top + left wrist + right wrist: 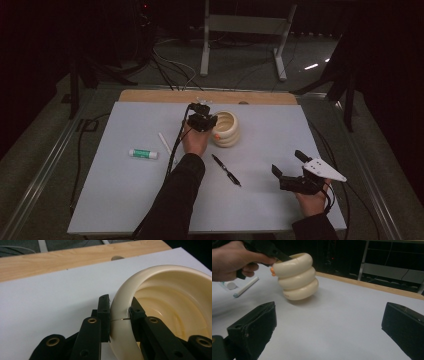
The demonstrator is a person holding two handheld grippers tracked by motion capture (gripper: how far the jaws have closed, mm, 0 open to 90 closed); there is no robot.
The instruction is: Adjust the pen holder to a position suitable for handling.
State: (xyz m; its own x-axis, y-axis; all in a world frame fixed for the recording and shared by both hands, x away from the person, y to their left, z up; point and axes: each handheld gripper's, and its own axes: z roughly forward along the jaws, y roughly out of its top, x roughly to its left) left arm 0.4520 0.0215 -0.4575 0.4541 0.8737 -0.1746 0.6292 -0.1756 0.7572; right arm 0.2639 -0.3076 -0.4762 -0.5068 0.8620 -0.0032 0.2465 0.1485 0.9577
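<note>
Progress, judged from how things lie: grasp looks done, the rest not. The left claw (119, 315) is clenched on the rim of the cream, ribbed three-ring plastic cup (160, 302), one jaw on the outside wall, the other inside the mouth, pads pressing w/ the wall pinched between. In the right gripper view the cup (297, 277) sits tilted, leaning toward the left hand (232, 260), its base apparently partly off the white table sheet (342, 322). So prob. a lift or tip has begun; where the cup is meant to go I can't say.

The right claw (329, 327) is released, jaws wide apart w/ nothing between, held low over the sheet well to the near-right of the cup; in the high view it (289, 167) idles away from everything.

Near the left claw, on the person's side: a black pen (226, 170) lies loose on the sheet. To its left: a thin white stick (164, 142), then farther out a white tube w/ green label (143, 154). None touched. Beyond the cup: bare sheet, then the light wooden table edge (62, 260).

Hard to make out: a small orange bit (272, 269) on the cup's side by the hand, can't tell what it is. The cup's base contact is in shadow. The cup's inside bottom is hidden. The tube label isn't readable. The room beyond is dark.
</note>
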